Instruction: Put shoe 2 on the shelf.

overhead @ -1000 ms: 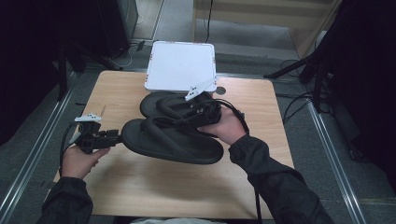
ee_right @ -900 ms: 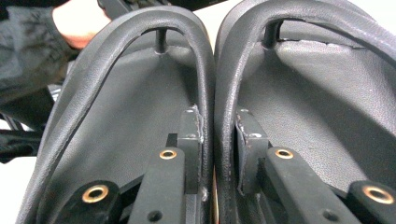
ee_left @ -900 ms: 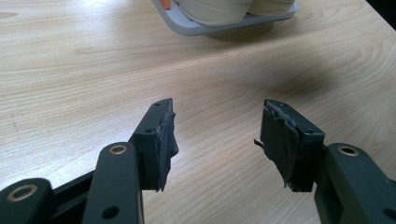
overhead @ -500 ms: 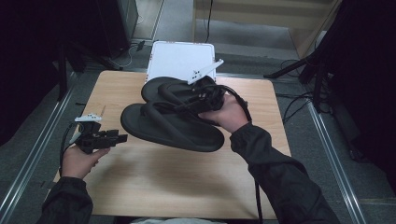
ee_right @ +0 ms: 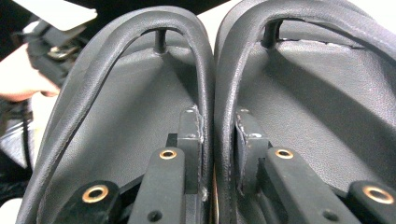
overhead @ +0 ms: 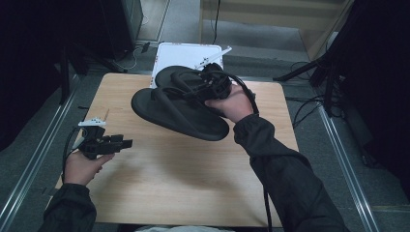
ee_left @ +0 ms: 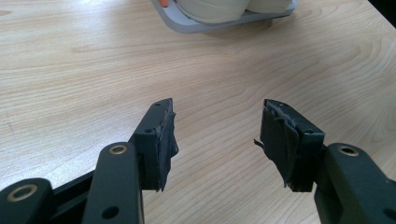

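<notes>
A pair of black flip-flops hangs above the wooden table point(overhead: 183, 188), the nearer sandal point(overhead: 179, 116) overlapping the farther one point(overhead: 175, 76). My right gripper point(overhead: 205, 89) is shut on their two inner straps, pinched side by side. In the right gripper view the pads point(ee_right: 191, 128) squeeze the left strap point(ee_right: 205, 88) against the right strap point(ee_right: 225, 88), with my right gripper point(ee_right: 218, 126) between the two footbeds. At the table's left edge my left gripper point(overhead: 126, 143) stands open and holds nothing. In its own view my left gripper point(ee_left: 217, 128) has only bare wood between its jaws.
A white square tray point(overhead: 186, 53) lies past the table's far edge, just behind the raised sandals. In the left gripper view a grey tray point(ee_left: 187, 23) holding white rounded items sits at the table's far side. Dark stands and cables point(overhead: 314, 104) flank the right of the table.
My right hand has lifted the pair of flip-flops off the table and carried them toward the far side. The left hand has kept still.
</notes>
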